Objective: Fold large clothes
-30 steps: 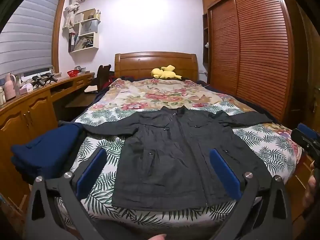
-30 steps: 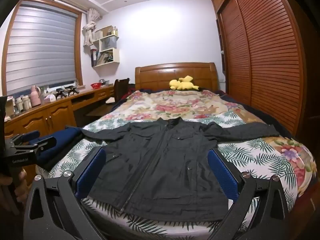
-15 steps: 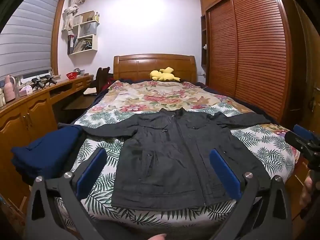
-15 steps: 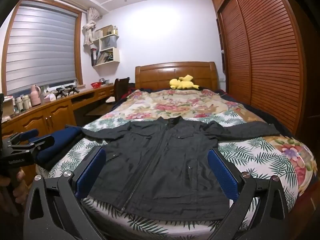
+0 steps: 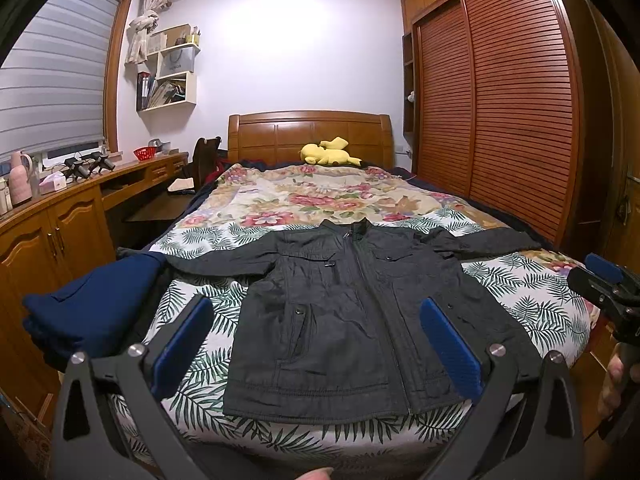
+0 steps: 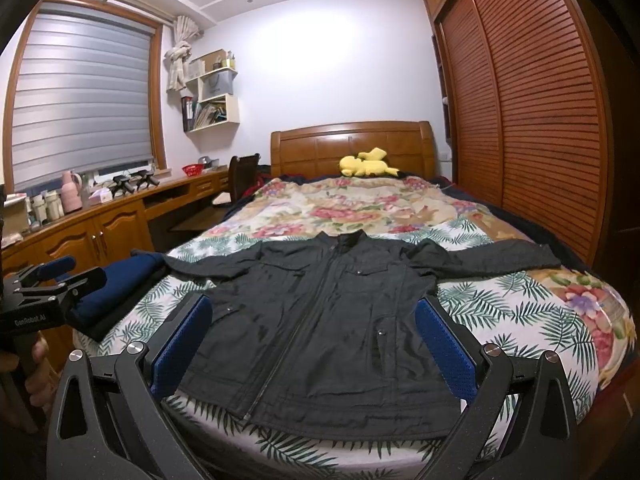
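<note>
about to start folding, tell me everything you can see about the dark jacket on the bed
The dark jacket lies flat, front side up, across the foot half of the bed's leaf-print cover. It looks like thin, slightly wrinkled charcoal fabric, zipped closed, with a stand collar, chest pockets and lower snap pockets. Both sleeves stretch out sideways; one reaches toward a folded navy garment. Nothing grips it: both grippers hover open before its hem.
</note>
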`<action>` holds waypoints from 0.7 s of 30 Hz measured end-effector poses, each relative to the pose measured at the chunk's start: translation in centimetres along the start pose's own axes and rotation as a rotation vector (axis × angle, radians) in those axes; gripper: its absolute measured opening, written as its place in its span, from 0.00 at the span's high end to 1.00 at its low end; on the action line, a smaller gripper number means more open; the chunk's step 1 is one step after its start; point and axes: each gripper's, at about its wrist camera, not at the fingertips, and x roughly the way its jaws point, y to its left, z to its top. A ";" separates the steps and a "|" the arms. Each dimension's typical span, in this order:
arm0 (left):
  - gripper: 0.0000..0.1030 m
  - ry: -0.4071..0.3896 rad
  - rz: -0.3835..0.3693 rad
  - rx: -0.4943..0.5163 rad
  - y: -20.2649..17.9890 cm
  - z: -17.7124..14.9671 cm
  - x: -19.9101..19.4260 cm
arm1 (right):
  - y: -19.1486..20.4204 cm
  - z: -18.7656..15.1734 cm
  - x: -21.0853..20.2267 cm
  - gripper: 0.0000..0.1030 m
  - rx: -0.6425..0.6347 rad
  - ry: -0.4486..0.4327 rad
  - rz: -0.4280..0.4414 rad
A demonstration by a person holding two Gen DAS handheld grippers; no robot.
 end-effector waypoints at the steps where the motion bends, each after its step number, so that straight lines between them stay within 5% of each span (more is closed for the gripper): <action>1: 0.00 0.001 -0.002 -0.001 0.0 0.0 0.0 | 0.0 0.0 0.0 0.00 0.000 0.000 0.000; 21: 0.00 -0.003 -0.004 -0.002 -0.2 -0.1 0.2 | 0.0 -0.1 0.0 0.00 0.004 0.004 0.000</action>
